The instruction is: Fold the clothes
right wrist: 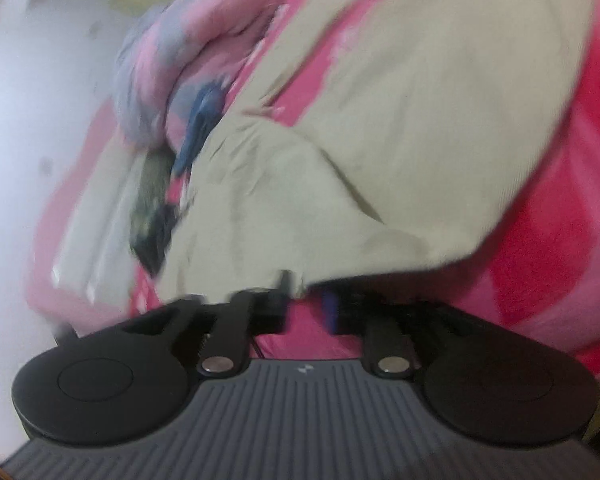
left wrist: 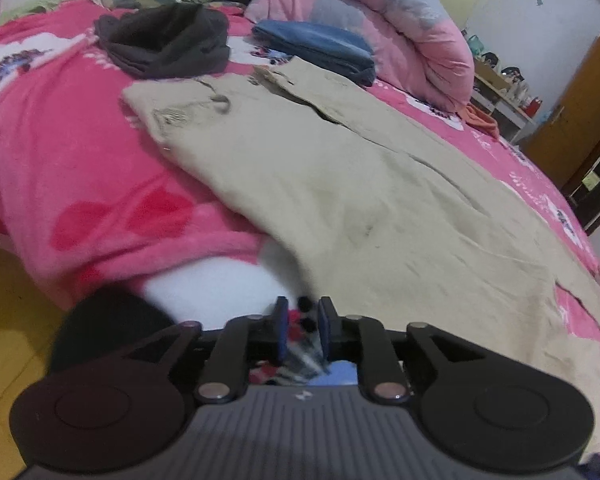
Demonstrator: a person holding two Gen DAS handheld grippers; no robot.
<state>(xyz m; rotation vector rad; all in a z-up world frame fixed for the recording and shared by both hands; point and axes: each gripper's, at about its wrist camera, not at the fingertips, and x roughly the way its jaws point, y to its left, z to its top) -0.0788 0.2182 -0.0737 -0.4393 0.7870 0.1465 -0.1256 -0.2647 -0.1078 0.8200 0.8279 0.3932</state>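
The beige trousers (left wrist: 340, 168) lie spread on the pink bed (left wrist: 60, 152), and their long axis runs from the waistband at the far left, near the dark garment (left wrist: 168, 44), down toward the near right, where the legs end close to my side of the mattress. My left claw (left wrist: 303, 330) hangs just off the near edge of that cloth, which starts ahead of it and to its right; its jaws stand a narrow gap apart, and between them I see only the bed's print, no fabric. My right claw (right wrist: 306, 300) sits right at a trouser hem (right wrist: 340, 252): the beige edge droops over the fingertips, and the jaws are parted with a moderate gap. That view is smeared, so I cannot tell for certain whether the cloth is merely resting on the tips or lightly caught, though I judge it loose, since pink shows through the gap. So the right claw is the nearer one to a graspable edge, while the left must reach forward and to the right to meet the fabric. A folded blue garment (left wrist: 316, 48) and the rolled quilt (left wrist: 380, 12) lie beyond the waistband, clear of any fold made along the trousers' length.
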